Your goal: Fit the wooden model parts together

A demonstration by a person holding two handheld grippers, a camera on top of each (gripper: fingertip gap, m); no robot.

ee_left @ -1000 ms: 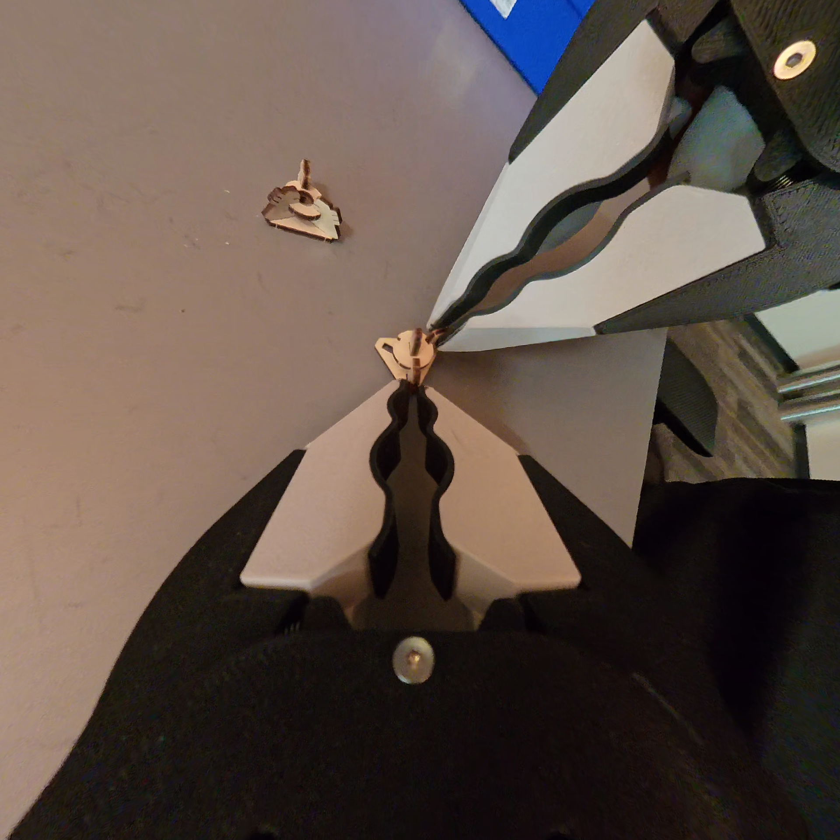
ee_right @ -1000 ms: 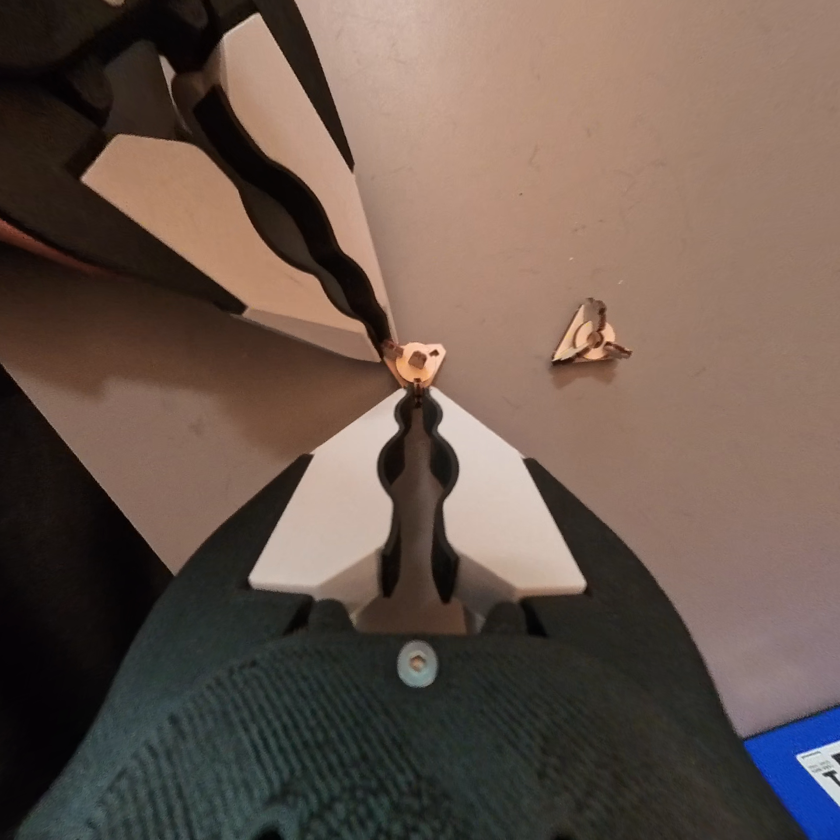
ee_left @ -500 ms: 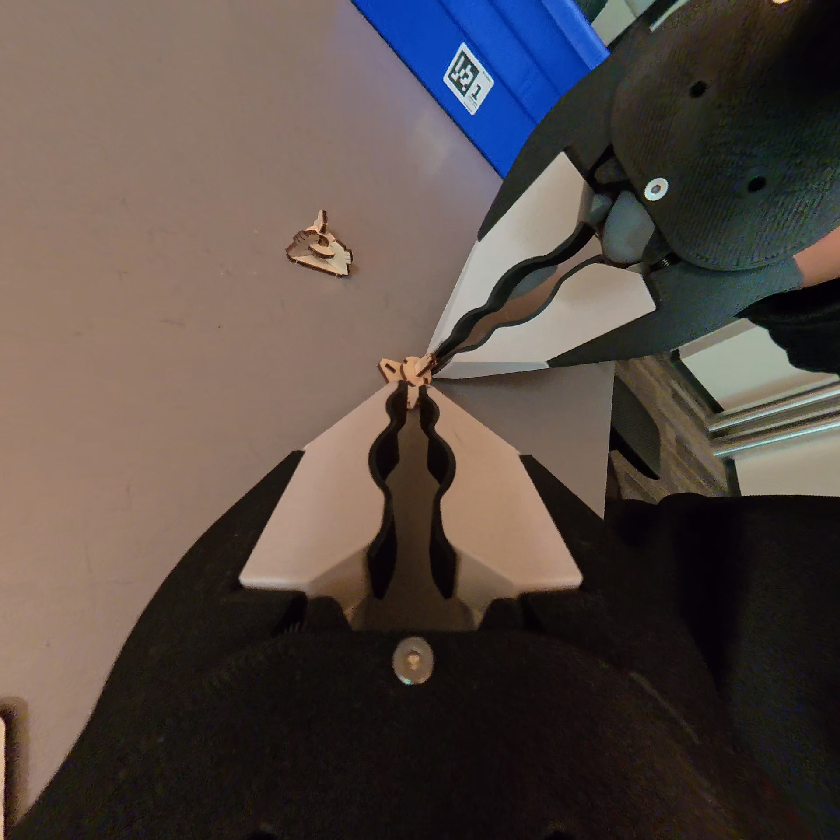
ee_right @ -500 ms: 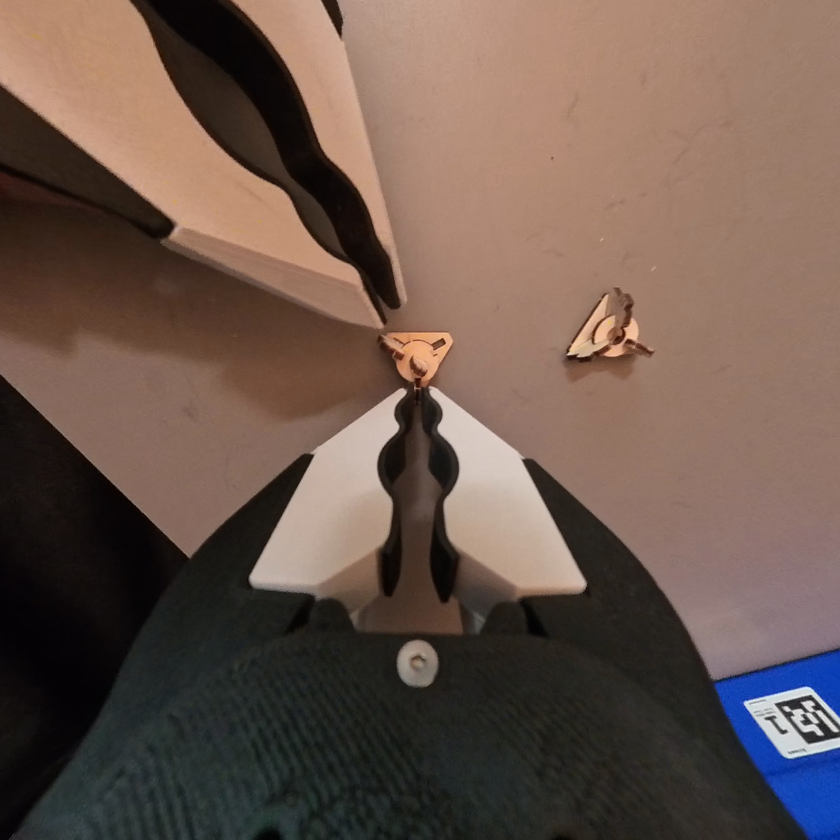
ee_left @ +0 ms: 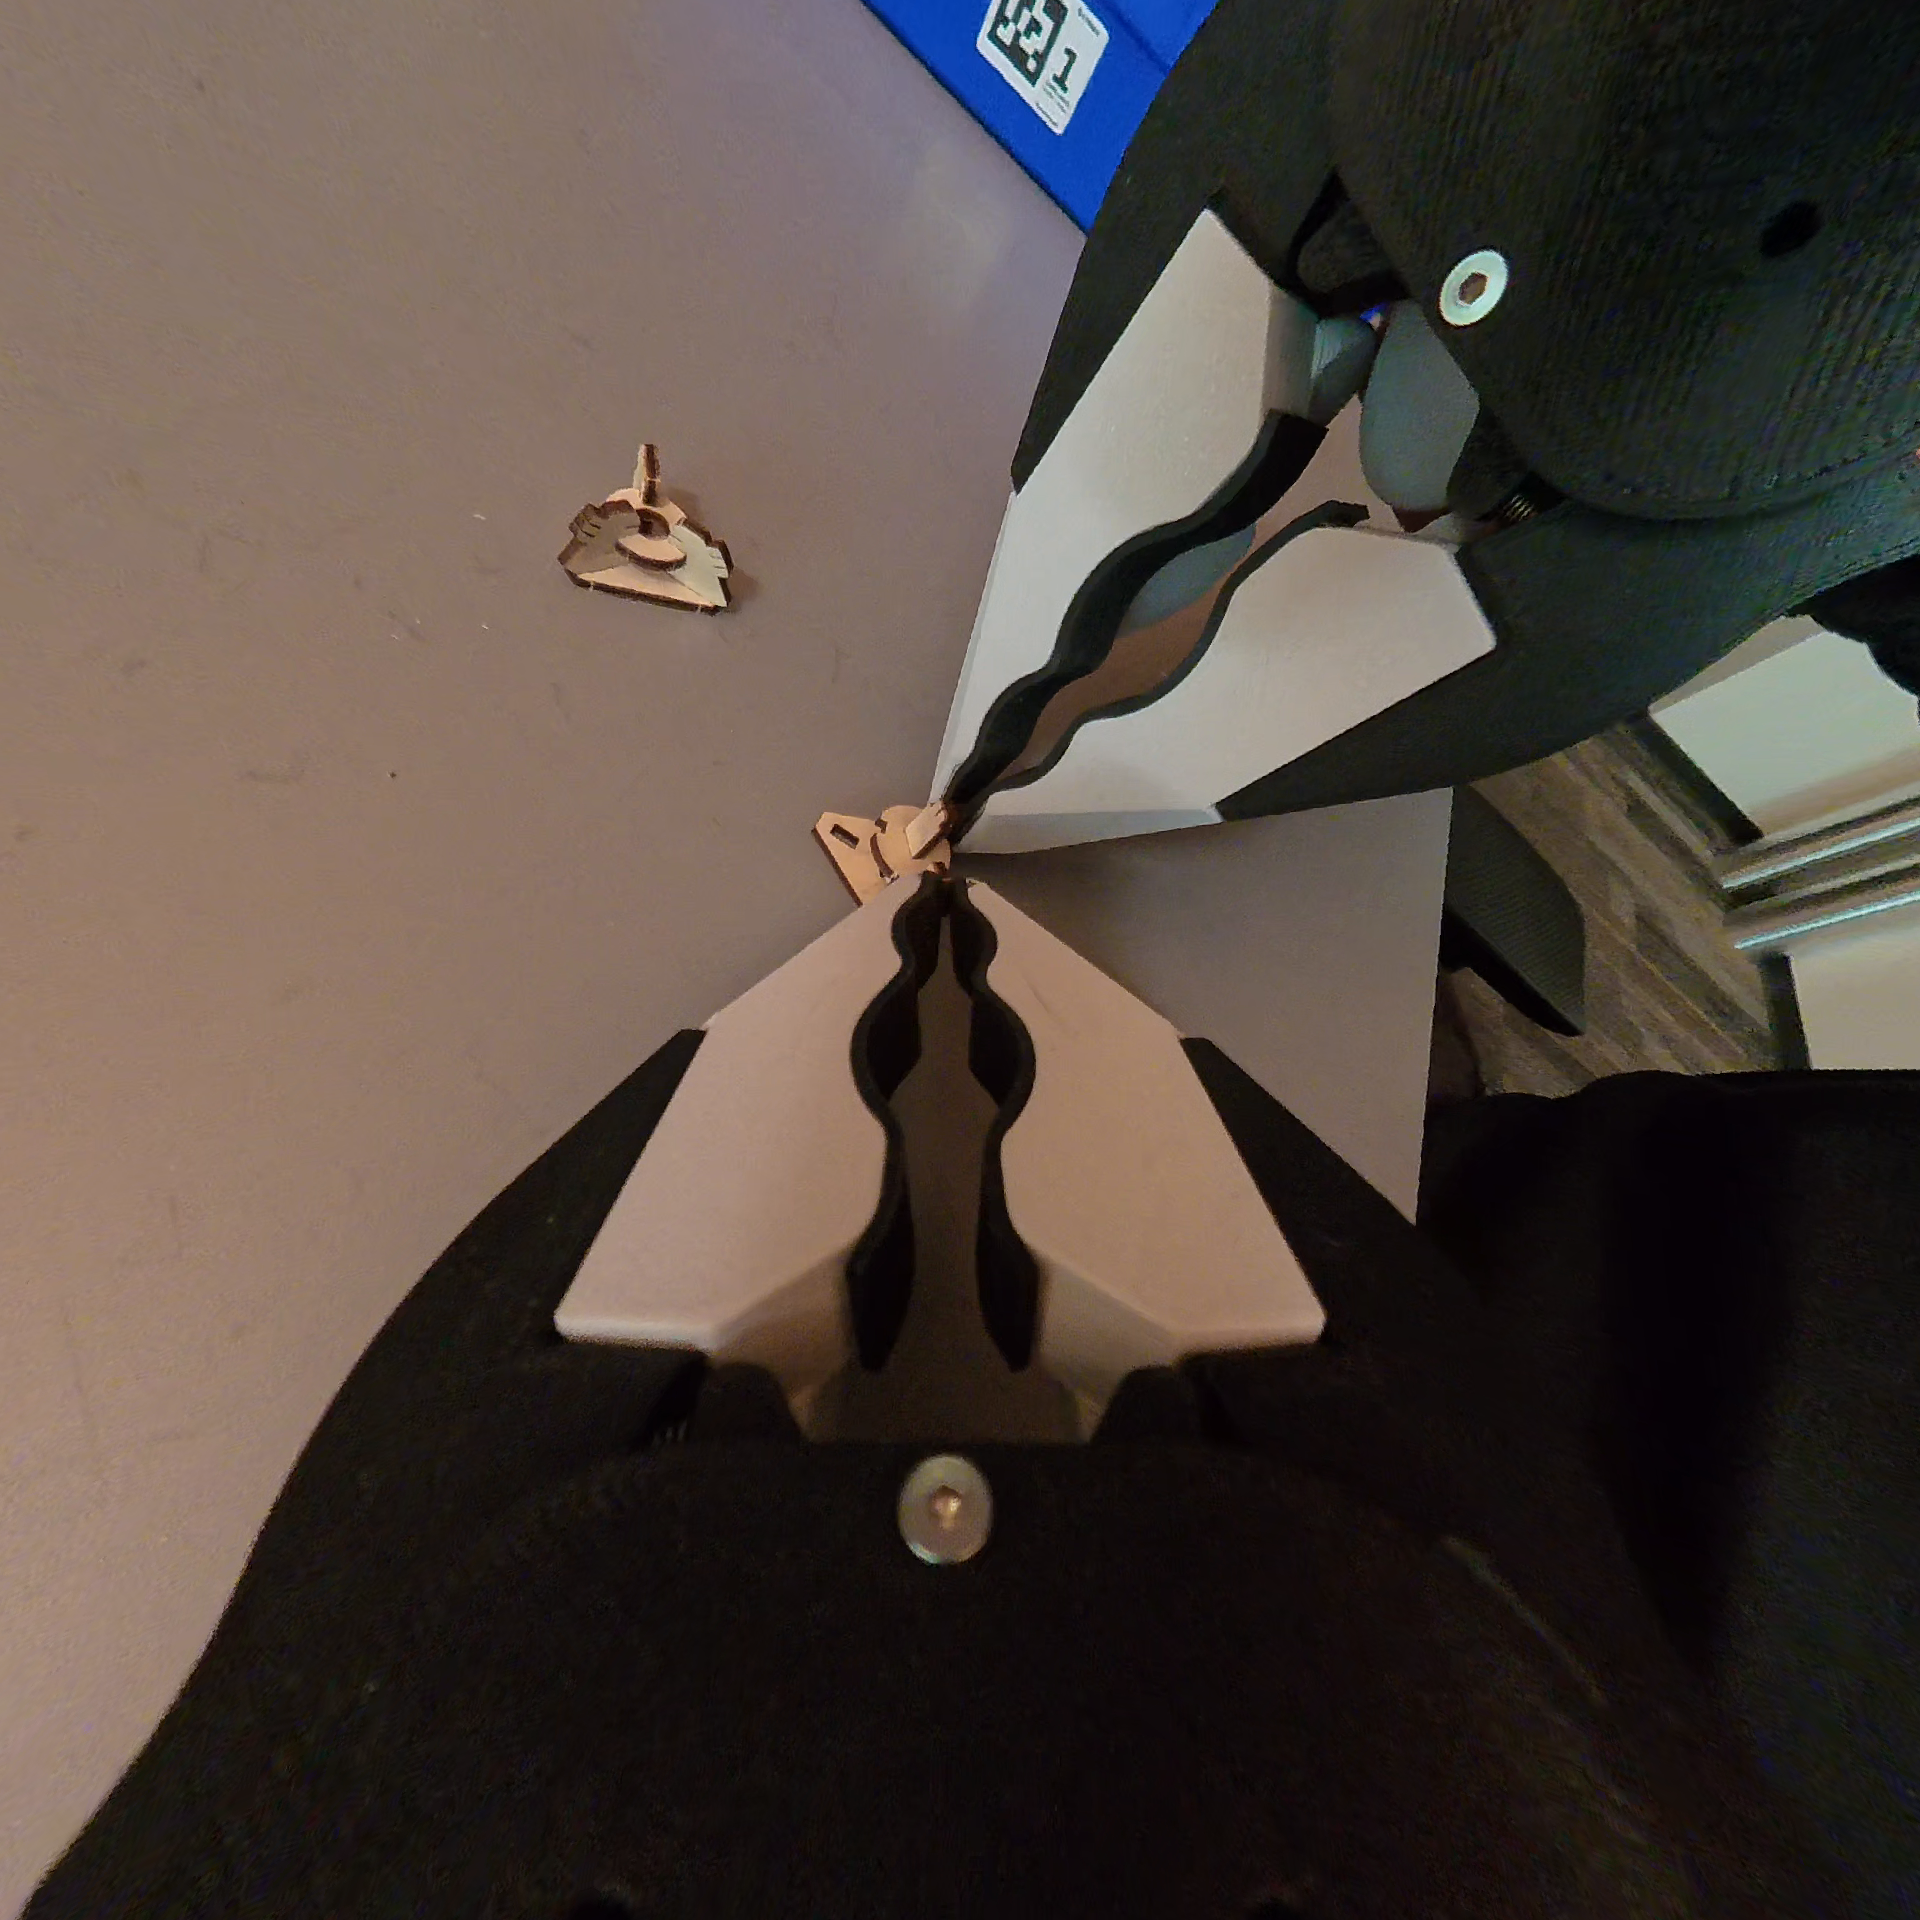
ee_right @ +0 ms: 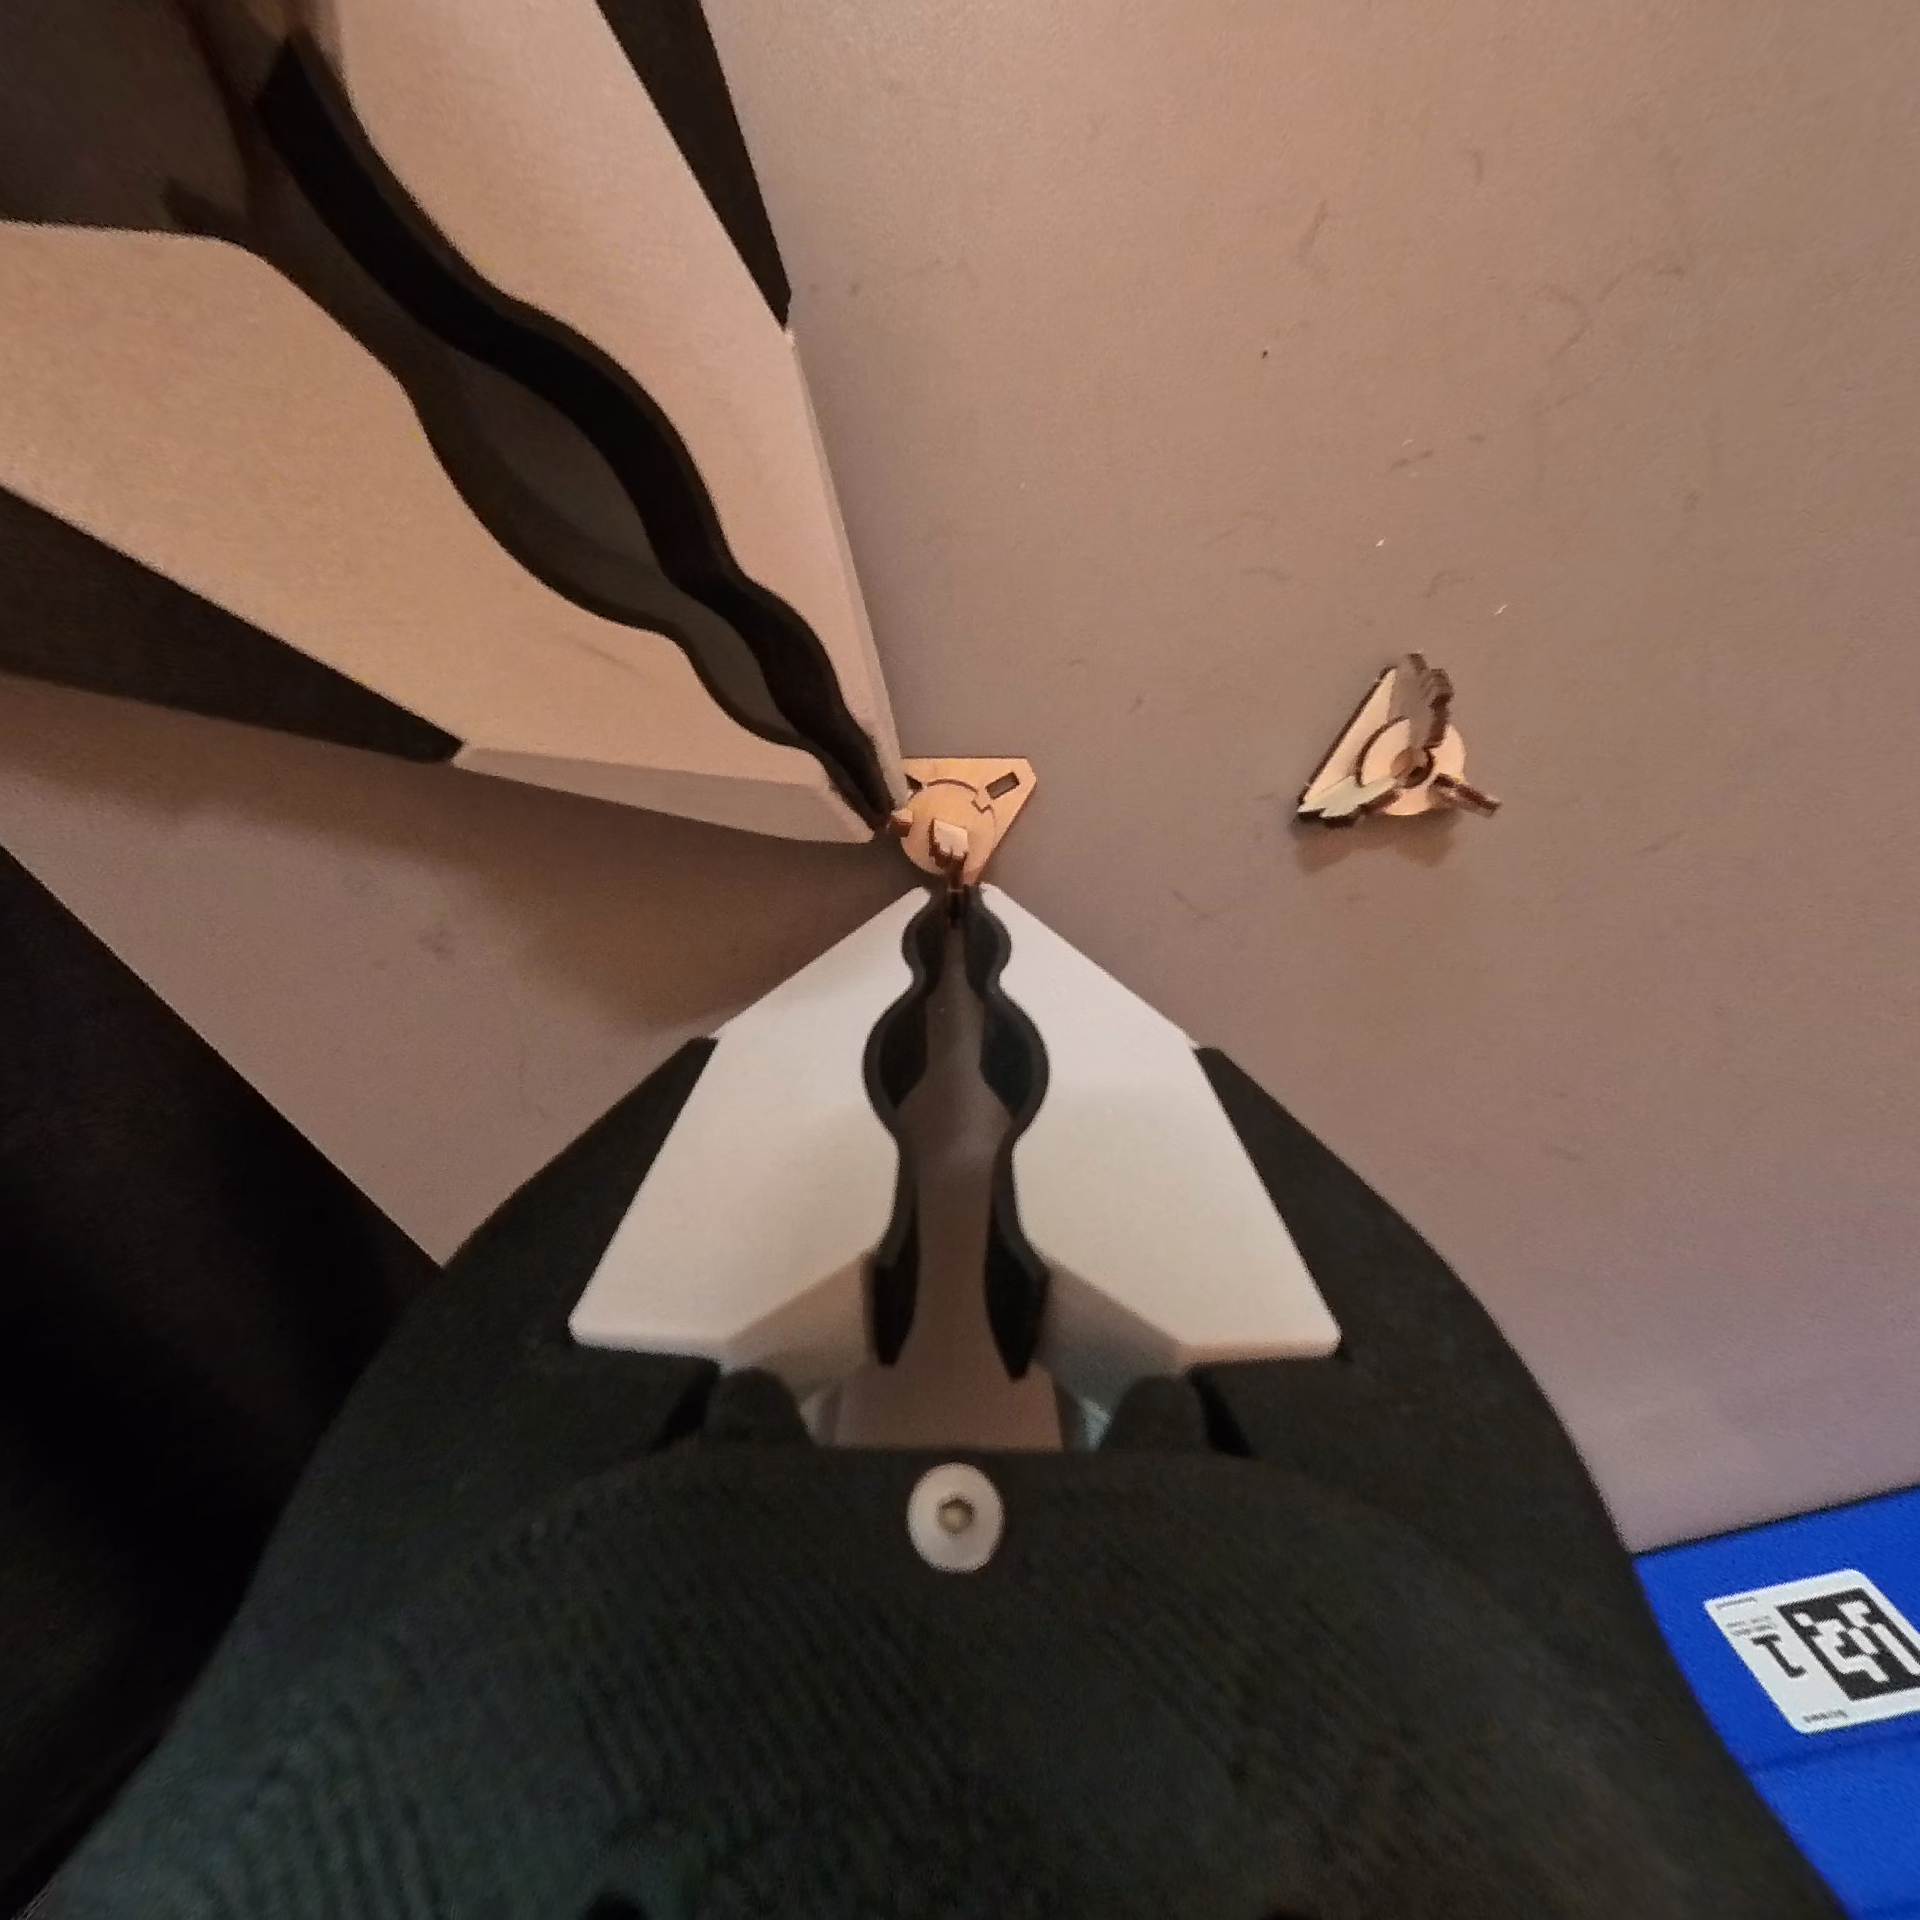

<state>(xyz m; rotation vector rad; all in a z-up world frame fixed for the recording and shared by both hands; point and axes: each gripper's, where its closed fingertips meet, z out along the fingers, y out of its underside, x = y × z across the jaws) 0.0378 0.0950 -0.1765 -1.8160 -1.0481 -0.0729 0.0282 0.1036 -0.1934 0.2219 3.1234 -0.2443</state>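
A small triangular wooden plate, laser-cut with a round disc at its middle and a slot near one corner, hangs above the grey tabletop, caught between two tools. The left gripper has its fingertips pinched together on the plate's lower edge, while the right gripper is closed on a thin wooden peg that stands out of the disc; in the left wrist view the right gripper comes in from the upper right and meets the piece at that peg. To handle this well, I would judge that the peg should be kept square to the disc and any push or pull run straight along it, with the left grip steady, since such thin parts look easy to snap or twist. A second triangular wooden assembly with its own peg lies well apart on the table. The table's corner edge lies near, to the right, and a blue box sits farther off; open room is toward the bare table.
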